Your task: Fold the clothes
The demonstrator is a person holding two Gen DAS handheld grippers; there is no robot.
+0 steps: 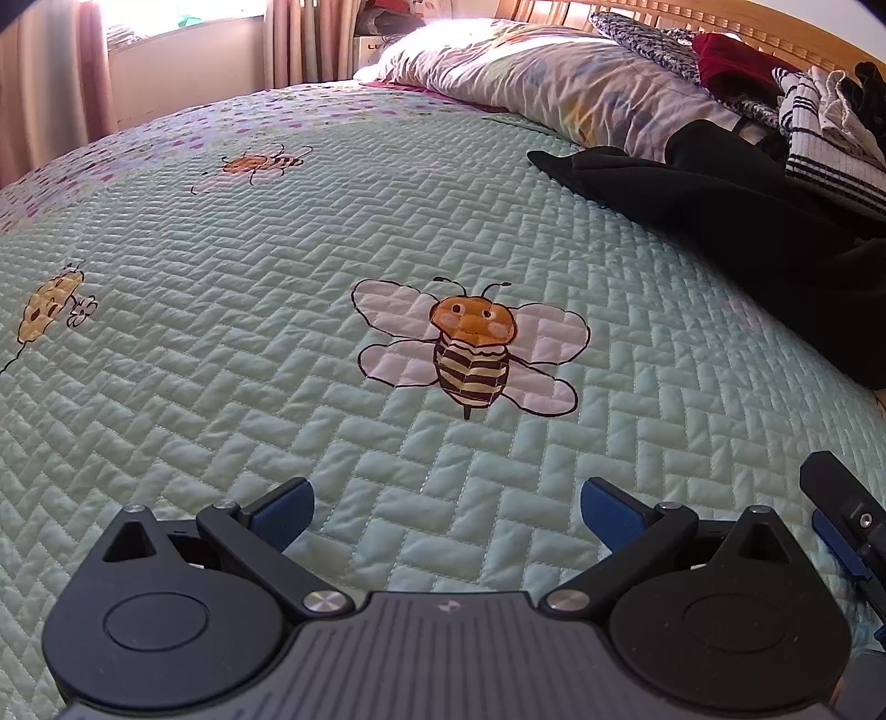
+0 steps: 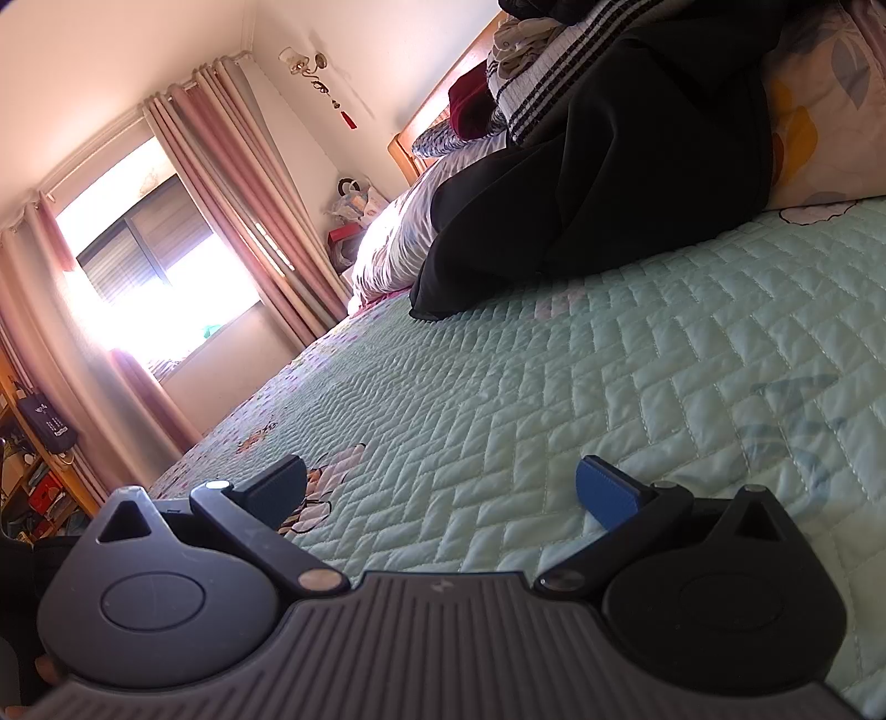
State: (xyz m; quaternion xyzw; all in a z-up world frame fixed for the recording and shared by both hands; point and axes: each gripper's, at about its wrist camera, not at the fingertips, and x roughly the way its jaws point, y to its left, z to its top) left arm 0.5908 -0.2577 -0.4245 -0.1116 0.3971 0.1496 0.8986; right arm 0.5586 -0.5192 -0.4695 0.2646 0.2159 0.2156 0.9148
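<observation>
Nearest the lens, the left gripper [image 1: 447,518]: blue fingertips [image 1: 282,512] spread wide apart, nothing between them, just above the quilt [image 1: 221,360]. Same for the right gripper [image 2: 440,493], blue pads [image 2: 606,495] parted and bare, tilted sharply over the pale green quilted cover. Part of the right gripper also visible at the left wrist view's right edge [image 1: 847,526], close beside the left one.

Landmark: the printed bee [image 1: 470,346], orange-faced and striped, flat on the quilt just beyond the left gripper's tips. Beyond the bee and to its right, a black garment [image 1: 747,221], rumpled and unfolded, sprawled from the quilt's right side up against the floral pillow [image 1: 554,77]. Same black garment [image 2: 609,183] in the right wrist view, well apart from the right gripper, heaped against the pillow with one edge trailing onto the quilt. Neither gripper touching it.

Farther past the bee, behind the black garment, a pile of other clothes along the wooden headboard [image 1: 720,27]: a black-and-white striped piece [image 1: 825,149], a dark red one [image 1: 731,66], a speckled knit [image 1: 642,33]. Up and left of the bee, a smaller printed bee [image 1: 260,163]; far beyond that, pink curtains [image 1: 50,83] and a bright window [image 2: 149,277].
</observation>
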